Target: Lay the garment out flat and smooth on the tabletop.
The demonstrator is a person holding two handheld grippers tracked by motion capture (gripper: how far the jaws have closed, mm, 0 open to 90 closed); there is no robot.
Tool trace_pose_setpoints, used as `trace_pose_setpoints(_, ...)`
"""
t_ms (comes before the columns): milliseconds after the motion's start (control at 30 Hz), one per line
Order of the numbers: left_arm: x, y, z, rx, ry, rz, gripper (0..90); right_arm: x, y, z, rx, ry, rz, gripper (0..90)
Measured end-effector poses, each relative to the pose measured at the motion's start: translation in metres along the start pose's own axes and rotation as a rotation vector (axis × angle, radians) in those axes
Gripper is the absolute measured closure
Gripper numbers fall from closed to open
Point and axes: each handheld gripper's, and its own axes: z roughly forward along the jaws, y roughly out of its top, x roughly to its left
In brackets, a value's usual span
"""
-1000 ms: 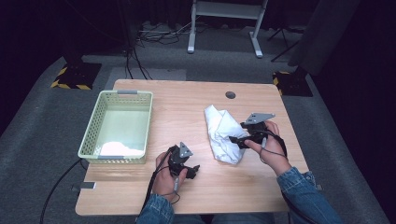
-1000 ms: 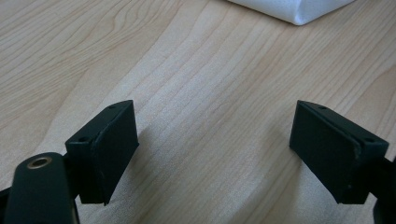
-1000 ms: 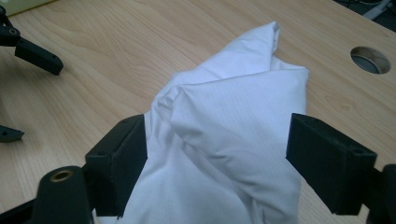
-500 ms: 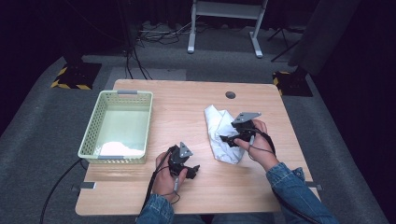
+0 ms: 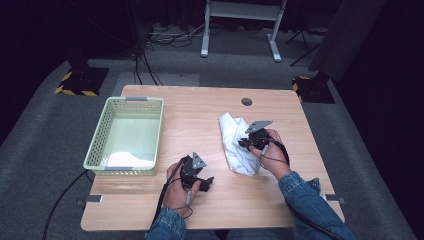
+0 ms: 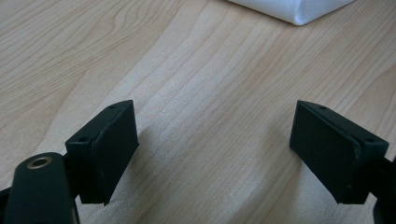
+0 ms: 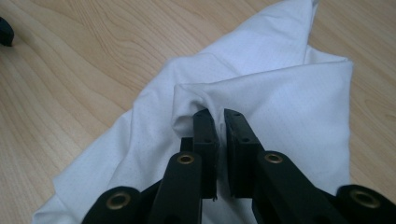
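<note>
The white cloth [image 5: 239, 145] lies crumpled on the table [image 5: 200, 120], right of centre, so a raised fold offers a pinch point. The right gripper [image 7: 220, 122] angles down into it — jaws have just been closing and now pinch that fold. The left gripper [image 6: 215, 154] rests low over bare wood — jaws wide apart, holding nothing. The basket [image 5: 100, 137] stands well apart at left.

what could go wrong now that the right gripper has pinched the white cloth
The right gripper, whose jaws have just been closing, pinches only a small fold of the white cloth, so it may slip out on lifting. The left gripper stands open over bare table, giving no support, so the cloth could drag or unfold.
</note>
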Motion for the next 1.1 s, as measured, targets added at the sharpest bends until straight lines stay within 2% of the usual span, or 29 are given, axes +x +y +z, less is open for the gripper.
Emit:
trace_pose_setpoints(333, 0.000, 0.000, 0.000, -0.001, 0.001, 0.001, 14.8, -0.008, 0.005, -0.012, -0.035, 0.000, 0.017, 84.5)
trace_pose_setpoints(433, 0.000, 0.000, 0.000, -0.001, 0.001, 0.002, 14.8, -0.013, 0.007, -0.017, -0.052, -0.002, 0.035, 84.5)
trace_pose_setpoints(500, 0.000, 0.000, 0.000, -0.001, 0.002, 0.002, 14.8, -0.023, 0.008, -0.023, -0.083, -0.011, 0.073, 84.5)
trace_pose_setpoints(533, 0.000, 0.000, 0.000, -0.002, 0.002, 0.002, 14.8, -0.031, 0.009, -0.028, -0.099, -0.040, 0.110, 83.8)
trace_pose_setpoints(567, 0.000, 0.000, 0.000, -0.001, 0.002, 0.002, 14.8, -0.041, 0.008, -0.035, -0.117, -0.097, 0.168, 78.8)
trace_pose_setpoints(600, 0.000, 0.000, 0.000, -0.001, 0.002, 0.002, 14.8, -0.052, 0.004, -0.042, -0.118, -0.207, 0.256, 67.1)
trace_pose_setpoints(633, 0.000, 0.000, 0.000, -0.001, 0.001, 0.001, 14.8, -0.061, 0.002, -0.049, -0.097, -0.349, 0.309, 53.2)
trace_pose_setpoints(667, 0.000, 0.000, 0.000, -0.001, 0.002, 0.002, 14.8, -0.067, 0.000, -0.054, -0.089, -0.444, 0.330, 43.8)
trace_pose_setpoints(700, 0.000, 0.000, 0.000, -0.001, 0.002, 0.001, 14.9, -0.071, -0.002, -0.059, -0.095, -0.464, 0.343, 39.9)
trace_pose_setpoints(800, 0.000, 0.000, 0.000, -0.001, 0.002, 0.002, 14.9, -0.067, -0.003, -0.064, -0.127, -0.388, 0.343, 36.8)
trace_pose_setpoints(967, 0.000, 0.000, 0.000, -0.001, 0.002, 0.002, 14.8, -0.044, 0.006, -0.056, -0.148, -0.269, 0.263, 35.3)
trace_pose_setpoints(1100, 0.000, 0.000, 0.000, -0.001, 0.002, 0.002, 14.8, -0.026, 0.016, -0.047, -0.137, -0.216, 0.187, 33.7)
